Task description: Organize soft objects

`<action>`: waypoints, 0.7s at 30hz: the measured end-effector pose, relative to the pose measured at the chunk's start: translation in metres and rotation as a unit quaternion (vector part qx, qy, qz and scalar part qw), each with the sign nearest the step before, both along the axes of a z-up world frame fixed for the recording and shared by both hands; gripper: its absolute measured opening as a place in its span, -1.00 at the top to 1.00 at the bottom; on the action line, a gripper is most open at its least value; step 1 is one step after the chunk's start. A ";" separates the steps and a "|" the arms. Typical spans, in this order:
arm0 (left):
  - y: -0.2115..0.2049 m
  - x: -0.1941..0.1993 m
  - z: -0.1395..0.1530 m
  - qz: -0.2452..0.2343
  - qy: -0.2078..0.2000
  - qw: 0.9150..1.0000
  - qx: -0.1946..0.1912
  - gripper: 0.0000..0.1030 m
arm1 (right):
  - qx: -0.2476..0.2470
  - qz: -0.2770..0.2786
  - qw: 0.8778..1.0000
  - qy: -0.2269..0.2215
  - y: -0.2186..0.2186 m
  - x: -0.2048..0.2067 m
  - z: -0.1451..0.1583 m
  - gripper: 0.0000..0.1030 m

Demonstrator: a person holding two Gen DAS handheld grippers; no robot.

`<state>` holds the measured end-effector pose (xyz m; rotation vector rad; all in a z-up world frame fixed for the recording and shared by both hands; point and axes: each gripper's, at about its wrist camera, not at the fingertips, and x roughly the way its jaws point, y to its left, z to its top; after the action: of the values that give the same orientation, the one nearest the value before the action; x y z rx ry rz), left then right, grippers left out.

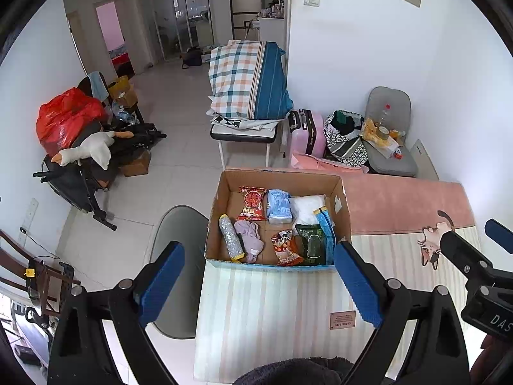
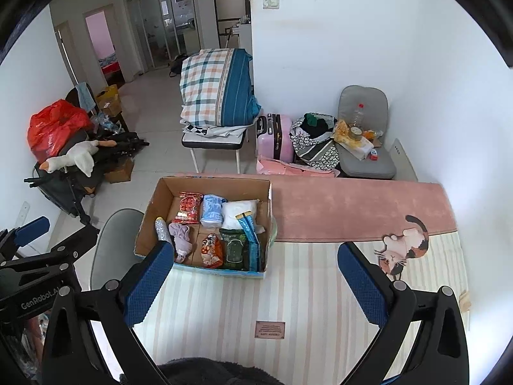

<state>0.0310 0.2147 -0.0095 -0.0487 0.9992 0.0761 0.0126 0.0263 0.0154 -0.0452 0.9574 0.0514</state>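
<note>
A cardboard box stands on a striped cloth-covered table. In it lie a red wipes pack, a blue tissue pack, a white soft pack, a purple cloth, a silver roll, an orange snack bag and a dark green pouch. My left gripper is open and empty, above the box's near edge. My right gripper is open and empty, above the table right of the box.
A dark fuzzy object lies at the bottom edge under both grippers. A grey chair stands left of the table. A cat picture marks the cloth. Beyond are a quilt-loaded bench, a pink suitcase and clutter.
</note>
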 end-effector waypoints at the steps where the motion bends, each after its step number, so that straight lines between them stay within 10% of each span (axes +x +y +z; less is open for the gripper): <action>1: 0.000 0.000 0.000 0.000 0.000 1.000 0.000 -0.85 | -0.001 0.001 1.000 0.000 0.000 0.000 0.001 -1.00; 21: 0.004 -0.006 0.003 0.004 -0.006 1.000 0.007 -0.85 | -0.022 -0.006 1.000 -0.006 0.000 -0.004 0.003 -1.00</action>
<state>0.0249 0.2183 -0.0069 -0.0402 0.9856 0.0910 0.0090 0.0262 0.0180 -0.0803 0.9473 0.0191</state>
